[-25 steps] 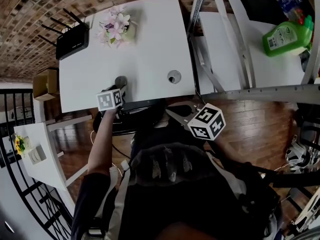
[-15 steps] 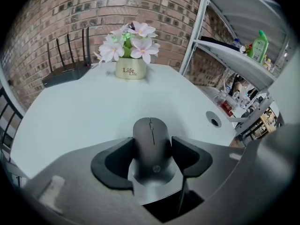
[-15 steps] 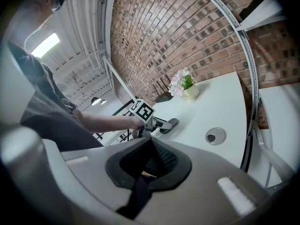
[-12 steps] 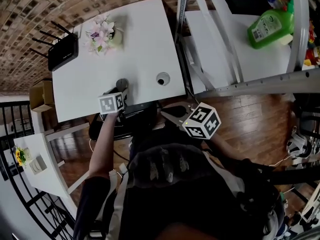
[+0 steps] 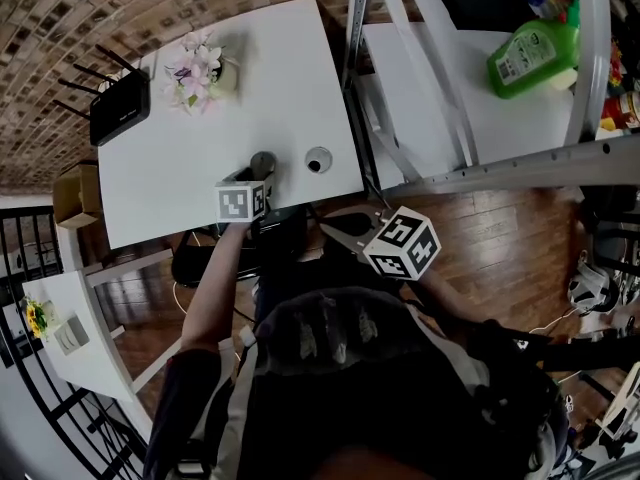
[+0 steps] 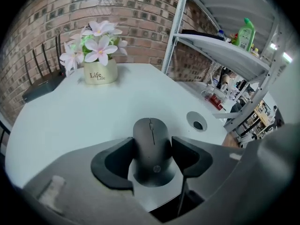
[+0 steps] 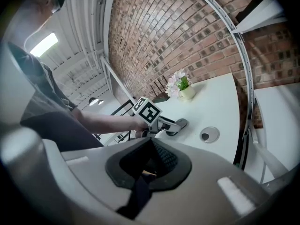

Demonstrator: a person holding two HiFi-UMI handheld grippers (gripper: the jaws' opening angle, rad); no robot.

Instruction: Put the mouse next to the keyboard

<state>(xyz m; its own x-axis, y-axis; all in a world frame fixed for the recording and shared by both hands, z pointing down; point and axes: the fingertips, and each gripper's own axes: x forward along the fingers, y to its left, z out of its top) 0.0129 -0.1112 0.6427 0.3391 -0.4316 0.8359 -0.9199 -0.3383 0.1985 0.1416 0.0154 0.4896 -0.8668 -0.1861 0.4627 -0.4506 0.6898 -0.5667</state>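
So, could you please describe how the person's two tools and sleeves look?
Both the left tool and right tool have grey bodies with black, curved pads. The left cube and right cube are white with black square markers. The left sleeve is dark and short.

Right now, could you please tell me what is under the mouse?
The white desk lies under the mouse, clamped by the fingers of the left gripper. Its underside is hidden, so contact with the desk cannot be seen.
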